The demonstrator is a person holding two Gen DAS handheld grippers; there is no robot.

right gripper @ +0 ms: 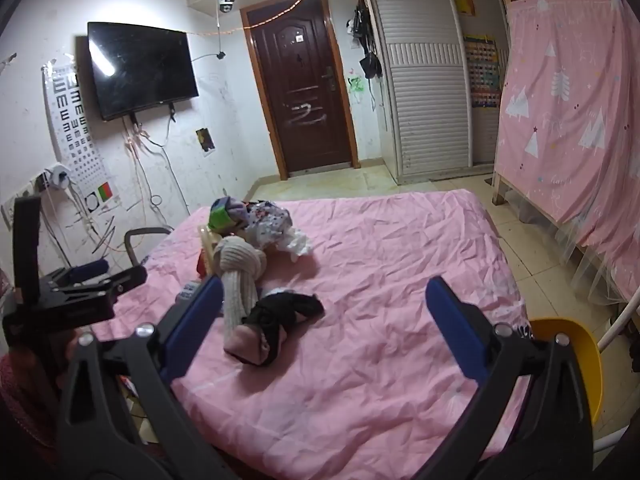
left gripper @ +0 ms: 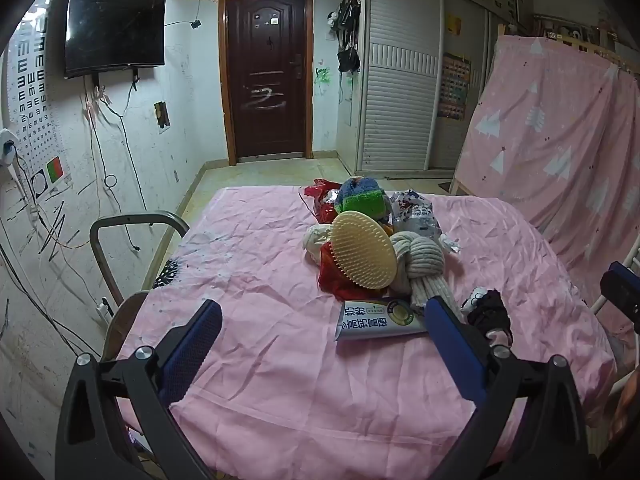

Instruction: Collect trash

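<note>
Left wrist view: milk-powder packet [left gripper: 380, 320] reads "奶粉" and "多高钙高锌".

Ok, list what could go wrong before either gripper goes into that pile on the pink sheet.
1. The trash is mixed with keepers: the milk powder packet lies against the knotted cream cloth, so a wide grab may take both.
2. The comb-like brush leans on the pile and could slide off if the red wrapper is tugged.
3. Both the left gripper and right gripper are open and close together; they might collide.
</note>
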